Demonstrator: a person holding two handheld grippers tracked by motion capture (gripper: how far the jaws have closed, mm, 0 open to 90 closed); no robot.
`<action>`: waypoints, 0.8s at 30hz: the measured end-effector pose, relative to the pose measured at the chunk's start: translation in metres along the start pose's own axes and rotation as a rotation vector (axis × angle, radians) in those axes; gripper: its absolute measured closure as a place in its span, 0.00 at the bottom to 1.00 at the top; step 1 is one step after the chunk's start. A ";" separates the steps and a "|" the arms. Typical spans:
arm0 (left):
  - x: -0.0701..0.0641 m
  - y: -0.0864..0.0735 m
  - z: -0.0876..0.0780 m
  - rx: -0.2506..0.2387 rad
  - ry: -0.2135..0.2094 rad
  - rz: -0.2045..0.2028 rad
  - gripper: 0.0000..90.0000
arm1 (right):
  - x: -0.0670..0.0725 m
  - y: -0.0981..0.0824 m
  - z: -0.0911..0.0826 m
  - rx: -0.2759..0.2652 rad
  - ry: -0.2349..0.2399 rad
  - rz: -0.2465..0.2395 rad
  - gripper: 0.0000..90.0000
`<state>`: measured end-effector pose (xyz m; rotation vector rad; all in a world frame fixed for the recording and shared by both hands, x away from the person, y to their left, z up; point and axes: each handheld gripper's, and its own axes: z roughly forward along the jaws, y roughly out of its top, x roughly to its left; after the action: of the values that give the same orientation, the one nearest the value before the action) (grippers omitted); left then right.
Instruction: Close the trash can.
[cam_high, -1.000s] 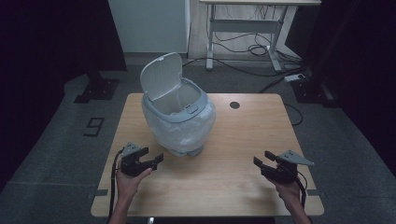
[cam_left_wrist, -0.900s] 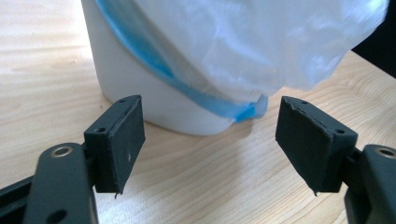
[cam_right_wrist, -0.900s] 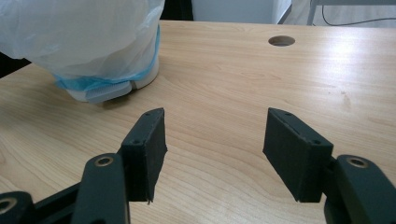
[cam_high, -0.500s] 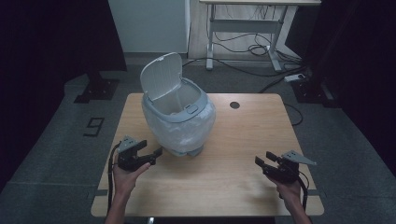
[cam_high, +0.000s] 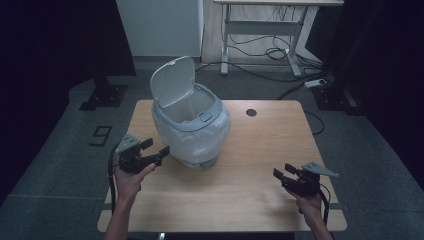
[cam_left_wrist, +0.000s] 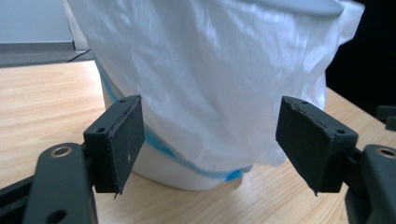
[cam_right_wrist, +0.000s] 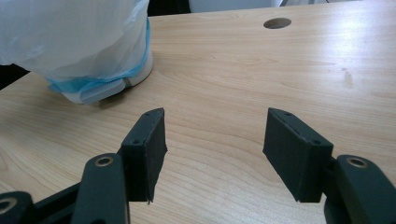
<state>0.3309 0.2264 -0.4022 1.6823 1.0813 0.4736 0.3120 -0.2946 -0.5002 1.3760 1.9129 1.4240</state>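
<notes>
A small white waste bin with its lid up stands on the wooden table, left of centre. A thin white bag lines it and hangs down over the outside, with a blue edge near the base. My left gripper hovers open just left of the bin, jaws pointing at the bag with nothing between them. In its own view, the left gripper frames the bag's lower fold. My right gripper is open and empty over the table's front right. In the right gripper view, the right gripper faces bare wood, the bin farther off.
A round cable hole sits in the table behind the bin to the right. Beyond the table stand a desk frame with cables and a pale panel on the dark floor.
My left gripper has risen off the table and now hangs higher beside the bin. The right gripper has stayed where it was.
</notes>
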 end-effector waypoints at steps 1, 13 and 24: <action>0.000 0.002 0.000 -0.002 0.002 0.003 0.26 | 0.000 0.000 0.000 0.001 -0.001 0.000 0.43; 0.003 0.040 -0.004 -0.041 0.013 0.020 0.25 | -0.001 -0.002 0.002 0.011 -0.006 0.006 0.43; 0.011 0.066 0.008 -0.047 0.018 0.021 0.25 | -0.004 -0.002 0.002 0.010 -0.012 0.007 0.43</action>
<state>0.3708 0.2270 -0.3480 1.6523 1.0586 0.5249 0.3144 -0.2966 -0.5035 1.3943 1.9125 1.4082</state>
